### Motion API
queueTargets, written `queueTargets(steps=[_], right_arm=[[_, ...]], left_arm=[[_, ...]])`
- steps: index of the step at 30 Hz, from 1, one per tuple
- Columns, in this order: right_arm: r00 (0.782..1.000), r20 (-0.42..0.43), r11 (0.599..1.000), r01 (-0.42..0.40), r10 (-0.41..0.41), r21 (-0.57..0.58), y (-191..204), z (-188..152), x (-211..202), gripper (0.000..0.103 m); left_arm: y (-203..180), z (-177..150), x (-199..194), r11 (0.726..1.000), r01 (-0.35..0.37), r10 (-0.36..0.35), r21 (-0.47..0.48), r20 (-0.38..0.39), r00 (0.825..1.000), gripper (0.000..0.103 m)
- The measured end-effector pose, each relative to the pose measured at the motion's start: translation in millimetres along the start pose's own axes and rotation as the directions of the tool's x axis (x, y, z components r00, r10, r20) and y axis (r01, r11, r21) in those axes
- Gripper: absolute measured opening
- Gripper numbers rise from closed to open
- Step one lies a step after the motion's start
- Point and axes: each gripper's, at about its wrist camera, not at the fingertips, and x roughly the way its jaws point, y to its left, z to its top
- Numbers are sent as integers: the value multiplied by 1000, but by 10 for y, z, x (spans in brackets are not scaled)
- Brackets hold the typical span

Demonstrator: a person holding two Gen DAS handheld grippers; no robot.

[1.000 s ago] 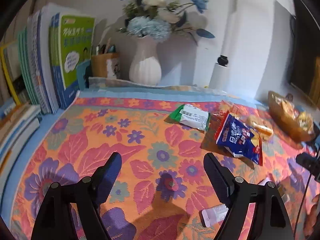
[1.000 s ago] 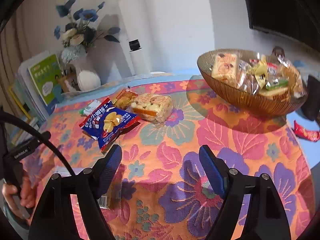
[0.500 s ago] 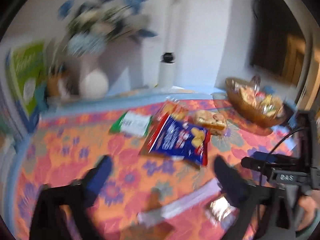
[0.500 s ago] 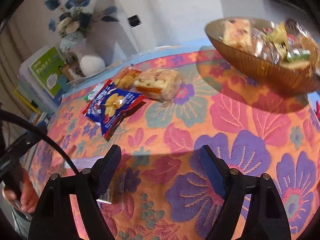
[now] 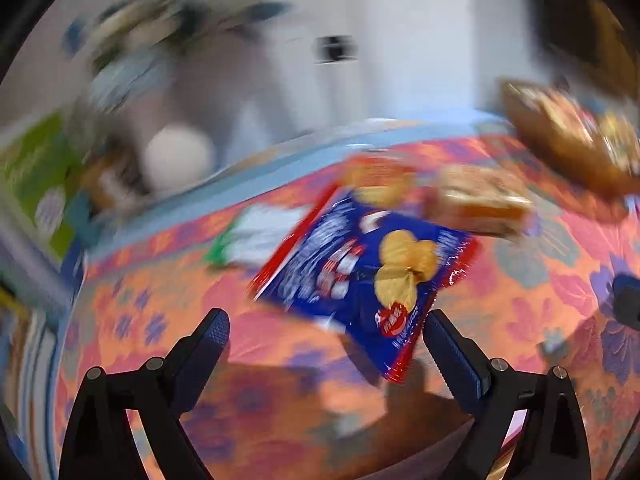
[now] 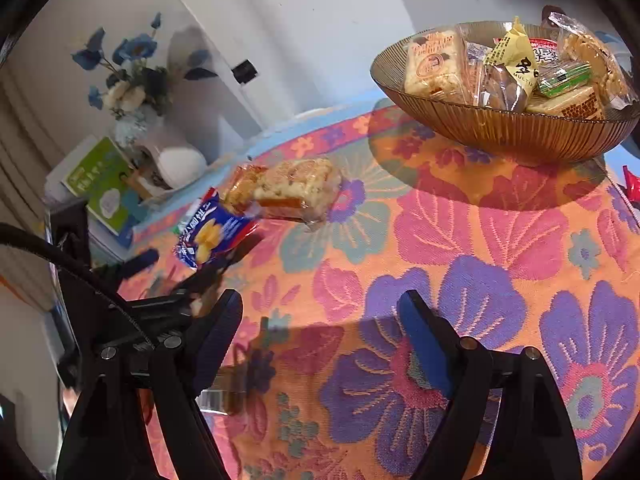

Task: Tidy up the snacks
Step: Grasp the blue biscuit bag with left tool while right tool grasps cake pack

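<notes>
Blue foil chip bag [image 5: 368, 276] lies flat on the floral surface [image 6: 460, 240], just ahead of the left gripper [image 5: 326, 340], jaws closing, nothing between them yet. Light, crinkly, slippery, contents fragile: pinch the sealed edge. Right gripper [image 6: 320, 320] gapes empty.

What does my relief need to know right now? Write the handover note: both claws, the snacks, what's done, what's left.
Left claw: closing from wide, nothing gripped; the blue-and-red chip bag lies just ahead of its tips.
Right claw: open, empty, over bare floral tablecloth.
Snacks: ribbed amber glass bowl already holds several packets. On the cloth: chip bag, clear-wrapped rice-crisp block, small orange packet behind it, green-and-white packet, a packet near the right claw's left finger.
Left: move the loose ones, presumably into the bowl.
</notes>
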Motion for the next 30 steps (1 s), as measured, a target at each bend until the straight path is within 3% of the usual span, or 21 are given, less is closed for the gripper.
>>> queueTargets(steps=[4,6,8,10,11,12,14,16,17,18,20,23,26,30], right_arm=[[999,-20,1000,-32,32,0,6,-10,2,81],[997,-53,998,-53,51,-21,43,14,35,81],[996,-89,999,-26,21,-48,122,90,105,81],[994,-105,994,1,-13,-111,268,235,163,81],[994,-105,990,13,-27,-140,321,297,175,81],[992,-112,984,28,-49,-178,395,378,212,81],[987,-120,962,70,-105,-265,518,537,335,84],[983,-89,936,123,-161,-331,577,668,456,84],[981,-72,926,146,-181,-349,583,720,521,84],[980,-57,918,158,-191,-362,582,776,594,84],[981,-40,918,165,-192,-360,571,850,707,84],[991,-52,927,96,-123,-364,564,917,867,84],[991,-70,895,71,-113,-440,650,877,1013,84],[990,-78,862,66,-121,-502,702,737,1067,84]], left_arm=[[771,-257,-17,983,-71,63,-171,-49,997,96],[1051,-325,-7,973,-53,36,-223,-82,996,91],[1217,-326,-58,955,28,-51,-297,-71,996,91],[1255,-291,-121,912,159,-182,-378,-26,983,91],[1235,-240,-113,885,228,-252,-406,-6,968,92],[1186,-162,-76,843,315,-346,-437,10,938,93],[1066,-30,66,797,364,-416,-482,0,909,93],[914,79,158,825,330,-376,-458,-11,926,92],[785,140,205,865,291,-327,-409,-20,945,83],[699,168,252,895,263,-291,-360,-26,956,66],[507,200,318,943,197,-216,-266,-41,976,62],[424,148,429,949,203,-225,-240,-67,972,78],[433,155,434,955,186,-204,-231,-55,977,79],[441,159,584,953,164,-196,-256,-106,975,78]])
